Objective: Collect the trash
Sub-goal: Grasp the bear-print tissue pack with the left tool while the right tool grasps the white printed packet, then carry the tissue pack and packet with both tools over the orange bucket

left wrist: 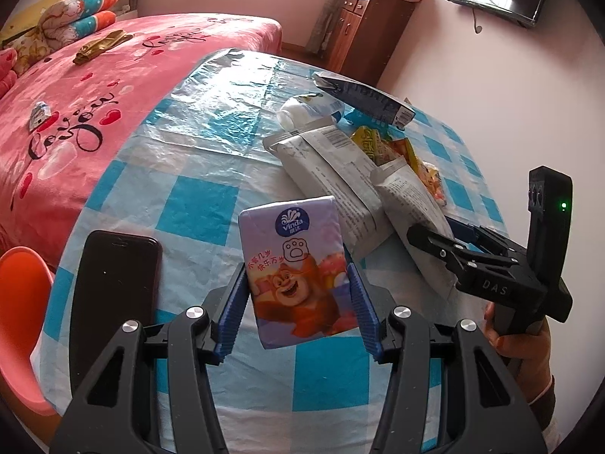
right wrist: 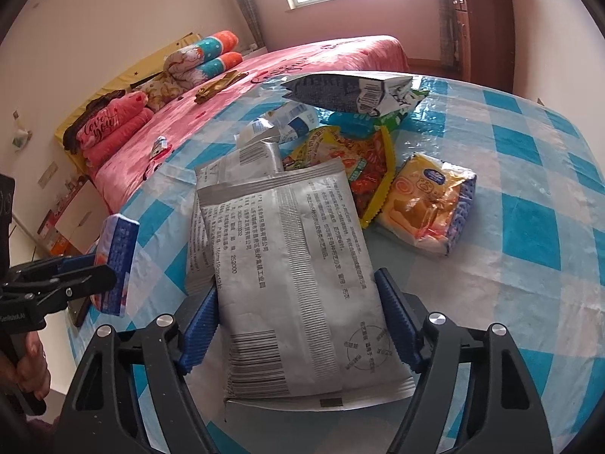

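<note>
My left gripper (left wrist: 297,268) is shut on a purple tissue pack (left wrist: 298,276) with a cartoon bear, held upright above the blue-checked tablecloth (left wrist: 196,204). In the right wrist view this pack (right wrist: 117,261) hangs at the left. My right gripper (right wrist: 297,283) straddles a flat silver packet (right wrist: 295,265) lying on the table. Its blue pads (right wrist: 393,310) stand at the packet's two long edges without visibly squeezing it. A second silver packet (right wrist: 242,159) lies under it. Behind it are a yellow-red snack wrapper (right wrist: 363,166), a yellow bread packet (right wrist: 427,208) and a dark torn bag (right wrist: 340,94).
A black phone (left wrist: 113,295) lies at the table's left edge, beside an orange chair (left wrist: 22,321). A white bottle (left wrist: 302,109) lies in the trash pile. A pink bed (left wrist: 113,94) stands beyond the table, with a small wrapper (left wrist: 38,113) on it. A wooden cabinet (left wrist: 363,30) is at the back.
</note>
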A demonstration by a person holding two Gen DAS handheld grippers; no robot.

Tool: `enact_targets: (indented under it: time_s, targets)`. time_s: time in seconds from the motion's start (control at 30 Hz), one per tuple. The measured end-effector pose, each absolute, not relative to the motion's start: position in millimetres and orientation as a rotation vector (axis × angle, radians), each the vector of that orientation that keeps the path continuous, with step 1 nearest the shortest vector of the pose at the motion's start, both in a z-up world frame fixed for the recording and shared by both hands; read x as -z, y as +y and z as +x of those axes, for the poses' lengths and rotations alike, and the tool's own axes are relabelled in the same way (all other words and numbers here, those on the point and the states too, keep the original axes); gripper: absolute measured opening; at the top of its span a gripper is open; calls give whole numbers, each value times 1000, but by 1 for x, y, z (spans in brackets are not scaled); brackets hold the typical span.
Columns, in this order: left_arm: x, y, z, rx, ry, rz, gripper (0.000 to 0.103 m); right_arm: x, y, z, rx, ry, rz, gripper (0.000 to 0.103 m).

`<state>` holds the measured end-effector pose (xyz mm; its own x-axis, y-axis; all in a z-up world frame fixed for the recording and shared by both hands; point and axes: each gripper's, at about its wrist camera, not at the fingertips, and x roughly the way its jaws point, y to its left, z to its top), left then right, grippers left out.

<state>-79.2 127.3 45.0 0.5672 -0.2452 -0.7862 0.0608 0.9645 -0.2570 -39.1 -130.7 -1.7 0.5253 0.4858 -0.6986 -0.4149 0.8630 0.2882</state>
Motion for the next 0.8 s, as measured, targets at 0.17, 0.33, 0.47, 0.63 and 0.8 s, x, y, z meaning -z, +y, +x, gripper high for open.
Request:
enact_targets:
  time_s: [0.17, 0.33, 0.47, 0.63, 0.8]
  targets:
    - [-48, 130, -84, 210, 931, -215, 54, 1, -133, -42, -501, 855, 107, 73]
    - [-52, 133, -90, 236, 906, -221, 54, -1, -143, -46, -457, 826, 160, 68]
    - [-53, 139, -95, 248, 894, -228, 54, -1, -145, -50, -440, 820, 204, 66]
    - [-55, 149, -99, 261, 877, -241, 54, -11, -146, -56, -427, 798, 230, 66]
    - [-62, 160, -105, 262, 837, -242, 54, -25, -144, -60, -436, 797, 268, 66]
